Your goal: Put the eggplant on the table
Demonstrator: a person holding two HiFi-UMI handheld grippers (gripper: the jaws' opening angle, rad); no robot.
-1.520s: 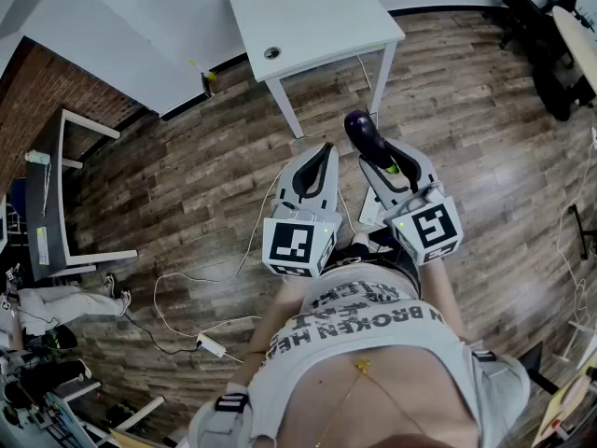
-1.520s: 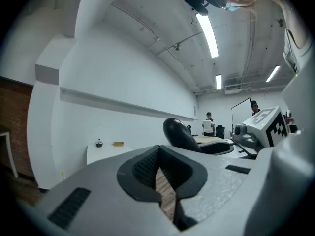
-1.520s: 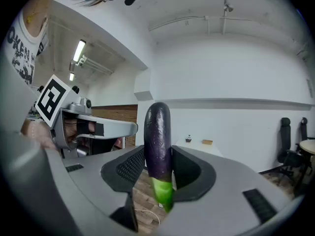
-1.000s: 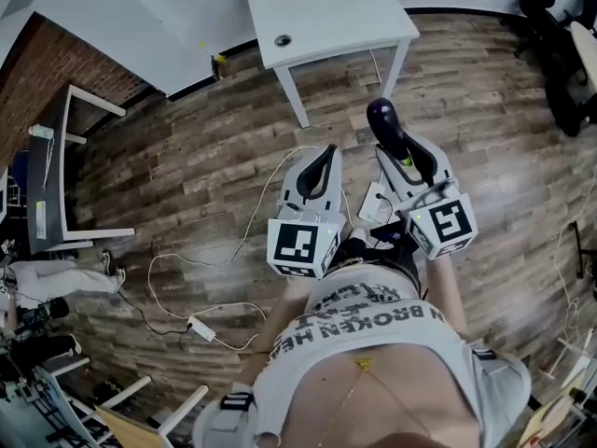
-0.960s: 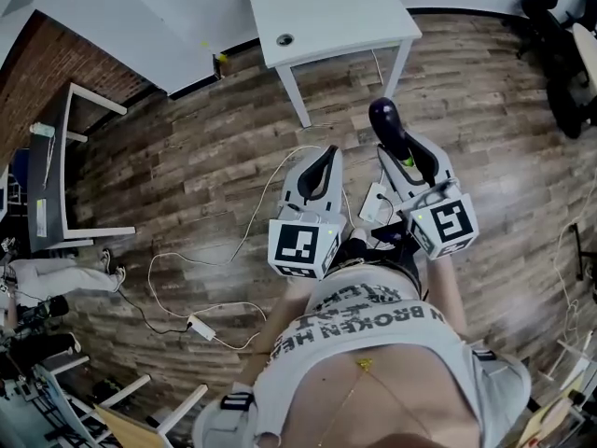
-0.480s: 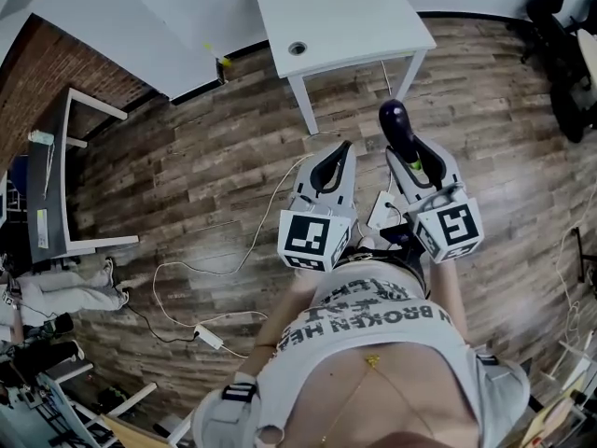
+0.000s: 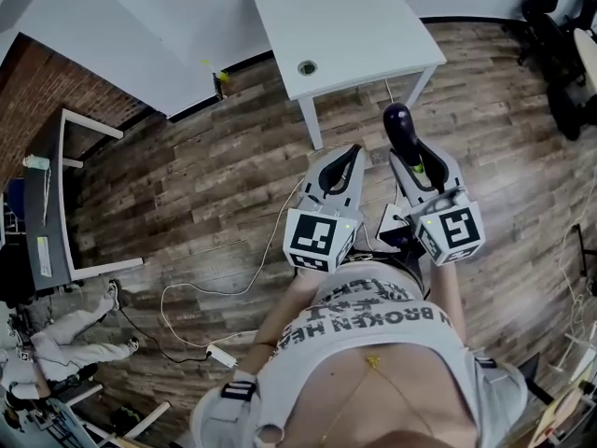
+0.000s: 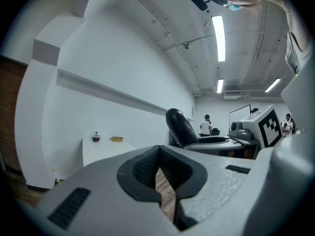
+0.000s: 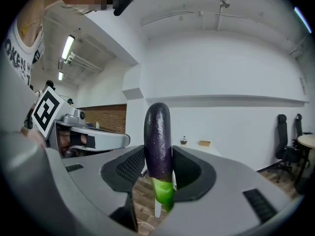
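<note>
Taking the eggplant (image 9: 157,132) over to the white table (image 7: 359,21)

The right claw (image 7: 417,160) pinches the eggplant low down, near its green end, and the dark purple end sticks out past the tips, low over the wood floor just below the table at the top of the head view. The left claw (image 7: 340,168) is pressed together with nothing in it. I think the best way is to bring the eggplant well over the table top, away from the edge and the round hole (image 7: 307,67), set it down softly, and only then let go, or it may roll off
</note>
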